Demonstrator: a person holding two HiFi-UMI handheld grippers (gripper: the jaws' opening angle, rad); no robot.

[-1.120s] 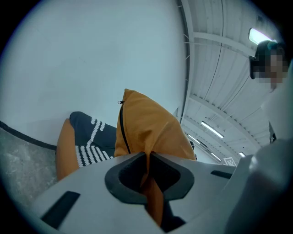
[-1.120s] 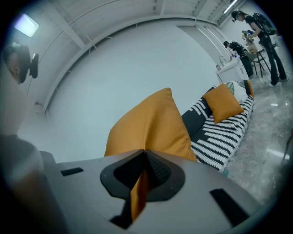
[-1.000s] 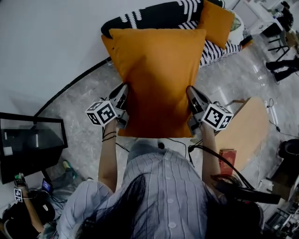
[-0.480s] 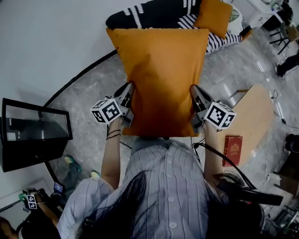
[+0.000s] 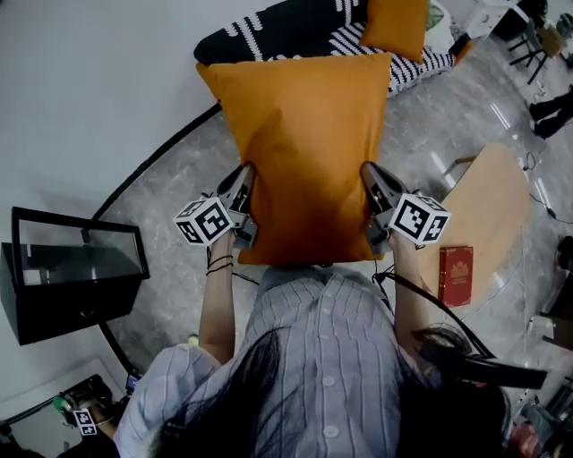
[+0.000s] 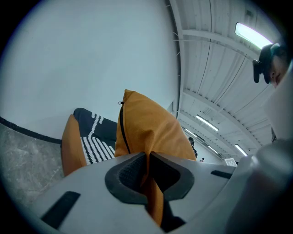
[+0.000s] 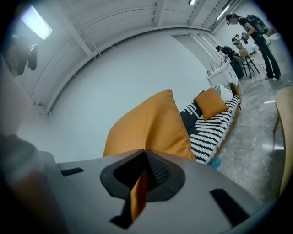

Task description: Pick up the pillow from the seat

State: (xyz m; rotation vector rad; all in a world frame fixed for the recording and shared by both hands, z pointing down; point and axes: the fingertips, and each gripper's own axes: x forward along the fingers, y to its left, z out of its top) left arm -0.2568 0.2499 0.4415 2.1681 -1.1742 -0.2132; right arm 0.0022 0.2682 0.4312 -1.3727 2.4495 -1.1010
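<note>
the person stands holding the orange pillow [image 5: 304, 152] up in front of them, one side edge in each hand's tool. the left tongs [image 5: 247, 183] are pressed together on the pillow's left edge. in the left gripper view a fold of orange cloth runs down between the two dark pads [image 6: 132, 171], and the zip seam of the pillow [image 6: 146, 128] rises just beyond. the right tongs [image 5: 369, 179] are likewise pinched onto the right edge. the right gripper view shows a strip of orange fabric caught in the closed tips [image 7: 145, 155], with the body of the pillow [image 7: 146, 123] bulging up past them.

the pillow hangs between the two tools, over the grey stone floor [image 5: 170, 206]. its far edge reaches toward the black-and-white striped seat [image 5: 295, 27] along the white wall [image 5: 89, 80]. whether it touches the seat i cannot tell from above; in the right gripper view the seat [image 7: 210, 132] lies beyond and lower. a smaller orange cushion [image 5: 394, 25] rests on that seat.

to the person's right stands a round wooden counter [image 5: 483, 215] with a red book [image 5: 457, 266] on it. to their left sits a black-framed glass case [image 5: 76, 268].
</note>
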